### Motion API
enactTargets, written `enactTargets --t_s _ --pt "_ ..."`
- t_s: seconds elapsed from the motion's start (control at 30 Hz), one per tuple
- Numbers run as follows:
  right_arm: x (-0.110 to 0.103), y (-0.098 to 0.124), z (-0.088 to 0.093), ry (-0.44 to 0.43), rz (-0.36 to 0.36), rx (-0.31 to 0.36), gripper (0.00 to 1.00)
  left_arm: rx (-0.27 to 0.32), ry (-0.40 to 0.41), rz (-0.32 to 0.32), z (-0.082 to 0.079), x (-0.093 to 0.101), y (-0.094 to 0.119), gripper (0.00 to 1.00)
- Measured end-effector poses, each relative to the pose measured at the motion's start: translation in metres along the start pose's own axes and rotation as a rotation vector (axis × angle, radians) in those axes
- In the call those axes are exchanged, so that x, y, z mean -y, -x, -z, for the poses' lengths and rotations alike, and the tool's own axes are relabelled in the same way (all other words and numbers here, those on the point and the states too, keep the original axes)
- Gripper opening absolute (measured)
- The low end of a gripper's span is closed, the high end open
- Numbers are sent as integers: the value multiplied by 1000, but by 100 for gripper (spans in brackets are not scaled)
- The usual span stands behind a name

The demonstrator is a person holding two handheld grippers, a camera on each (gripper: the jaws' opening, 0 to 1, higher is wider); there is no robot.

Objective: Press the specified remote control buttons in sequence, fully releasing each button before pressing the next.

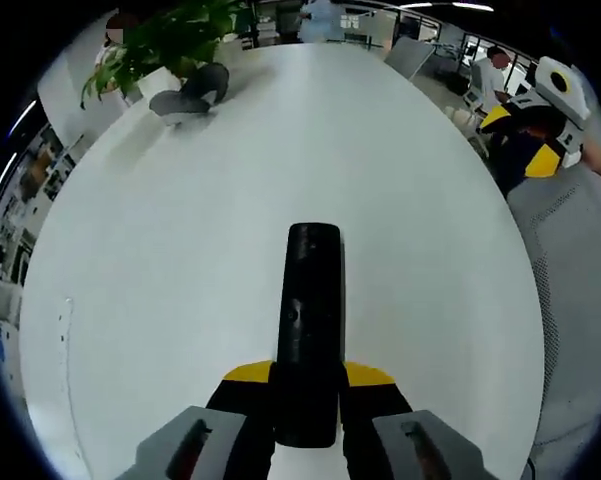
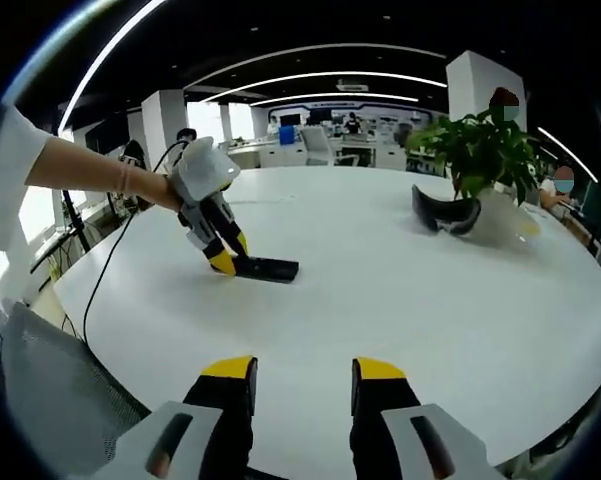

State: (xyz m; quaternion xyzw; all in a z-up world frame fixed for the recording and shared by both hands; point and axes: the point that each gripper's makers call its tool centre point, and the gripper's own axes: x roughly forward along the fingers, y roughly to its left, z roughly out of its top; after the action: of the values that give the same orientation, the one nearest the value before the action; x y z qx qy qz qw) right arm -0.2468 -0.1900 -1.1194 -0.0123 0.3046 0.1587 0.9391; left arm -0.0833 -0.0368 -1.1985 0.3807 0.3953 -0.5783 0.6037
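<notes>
Table [image 2: 400, 290], white and oval, spreads across an open-plan office under long curved ceiling lights [image 2: 320, 75]. At its far side a potted plant [image 2: 480, 150] stands in a pale pot, and just beside the pot lies a dark grey headset [image 2: 445, 215]; in the left gripper view the same plant [image 1: 170, 40] and headset [image 1: 190, 95] sit at the table's far end. A grey mesh chair back [image 2: 50, 385] shows near the table's edge in the right gripper view.

A person's bare forearm [image 2: 90, 170] reaches in from the left of the right gripper view, holding the left tool [image 2: 228, 262] tilted down to the tabletop, where its yellow-tipped jaws clamp one end of a black remote control [image 2: 265, 268] lying flat on the table. Seen along that tool [image 1: 307, 400] itself, the remote control [image 1: 310, 320] runs straight ahead between the closed jaws, its far end pointing toward the middle of the table.

The right tool [image 2: 302, 385] hangs above the table's near edge, well apart from the remote, its two jaws spread with nothing between them. In the left gripper view it [image 1: 535, 135] appears beyond the table's rim.
</notes>
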Motion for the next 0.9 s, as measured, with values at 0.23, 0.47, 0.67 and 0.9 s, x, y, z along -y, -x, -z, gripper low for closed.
enactTargets --t_s 0.23,0.47,0.67,0.9 --pt "-1 1 1 8 -2 -4 35 -27 -8 1 3 10 2 23" --pt "-1 1 1 11 -3 -2 35 -35 -12 7 6 18 4 23" --pt "-2 1 0 15 -6 0 34 -44 -18 2 9 27 5 23" --pt "3 3 -1 38 36 1 33 -43 3 -13 12 33 7 23"
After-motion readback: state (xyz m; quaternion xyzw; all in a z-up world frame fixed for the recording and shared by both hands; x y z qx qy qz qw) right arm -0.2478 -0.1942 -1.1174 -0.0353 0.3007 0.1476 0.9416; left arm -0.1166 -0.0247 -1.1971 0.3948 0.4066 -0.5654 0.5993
